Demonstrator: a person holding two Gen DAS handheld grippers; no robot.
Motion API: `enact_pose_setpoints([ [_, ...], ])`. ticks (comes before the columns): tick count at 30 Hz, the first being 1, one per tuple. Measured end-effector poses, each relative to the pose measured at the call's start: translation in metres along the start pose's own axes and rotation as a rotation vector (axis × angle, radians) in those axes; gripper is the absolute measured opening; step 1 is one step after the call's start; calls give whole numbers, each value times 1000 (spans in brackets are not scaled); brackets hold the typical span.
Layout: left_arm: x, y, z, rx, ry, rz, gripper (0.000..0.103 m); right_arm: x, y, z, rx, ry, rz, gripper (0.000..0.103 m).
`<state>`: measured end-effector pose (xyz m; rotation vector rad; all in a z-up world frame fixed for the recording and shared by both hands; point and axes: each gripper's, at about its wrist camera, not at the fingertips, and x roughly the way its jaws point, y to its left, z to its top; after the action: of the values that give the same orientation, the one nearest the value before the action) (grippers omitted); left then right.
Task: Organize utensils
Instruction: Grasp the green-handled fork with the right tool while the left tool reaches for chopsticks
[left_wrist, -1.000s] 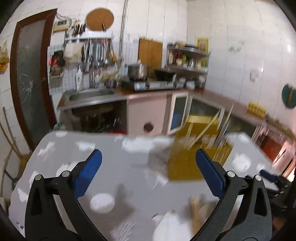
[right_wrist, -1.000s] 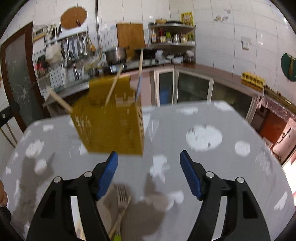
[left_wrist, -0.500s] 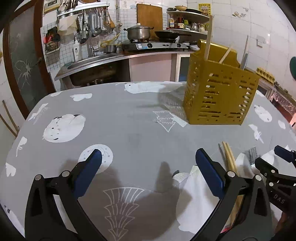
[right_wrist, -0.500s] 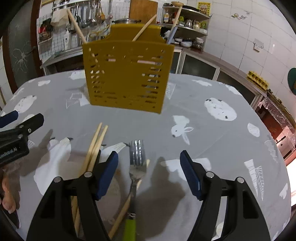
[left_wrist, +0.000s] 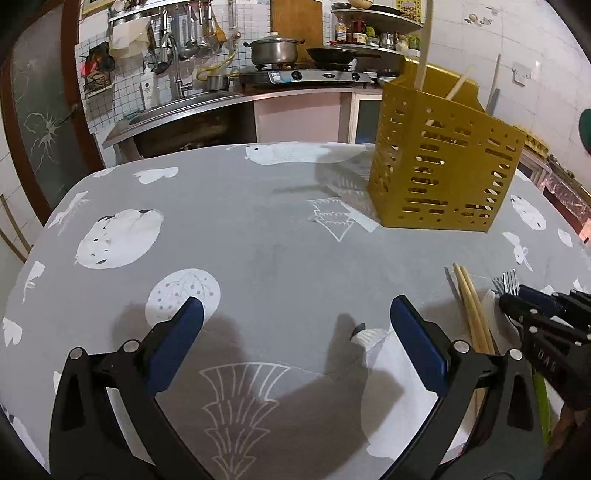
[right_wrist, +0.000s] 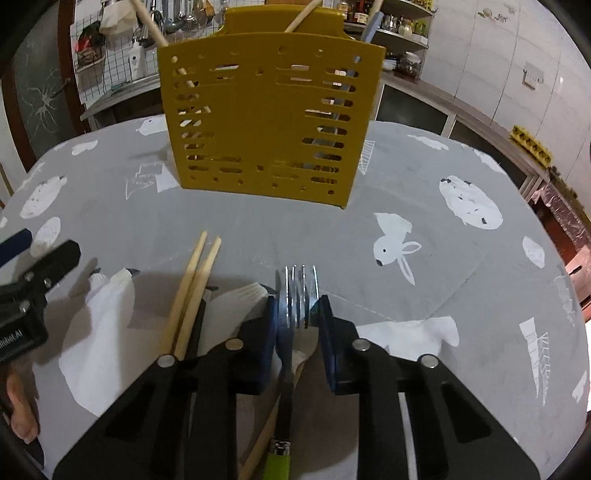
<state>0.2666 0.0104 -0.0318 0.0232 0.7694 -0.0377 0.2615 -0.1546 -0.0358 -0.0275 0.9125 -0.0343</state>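
now right gripper (right_wrist: 297, 314) clamps fork (right_wrist: 296, 295); left gripper (left_wrist: 295, 325) agape.

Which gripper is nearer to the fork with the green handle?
The right. The right gripper has its blue pads closed on the fork just behind the tines. The left gripper is open over bare tablecloth, well to the fork's left.

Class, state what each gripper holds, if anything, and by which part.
The right gripper is closed on the fork at its head, just below the tines. The left gripper is open and holds nothing.
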Motion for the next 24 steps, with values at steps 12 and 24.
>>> enact_pose_setpoints([
  [12,-5,-40,5,40,23,-67,98,-9,-43,-4,87,-20,75,23],
  [24,13,-81,1,82,108,-128,81,-9,-80,-13,162,-29,83,23],
])
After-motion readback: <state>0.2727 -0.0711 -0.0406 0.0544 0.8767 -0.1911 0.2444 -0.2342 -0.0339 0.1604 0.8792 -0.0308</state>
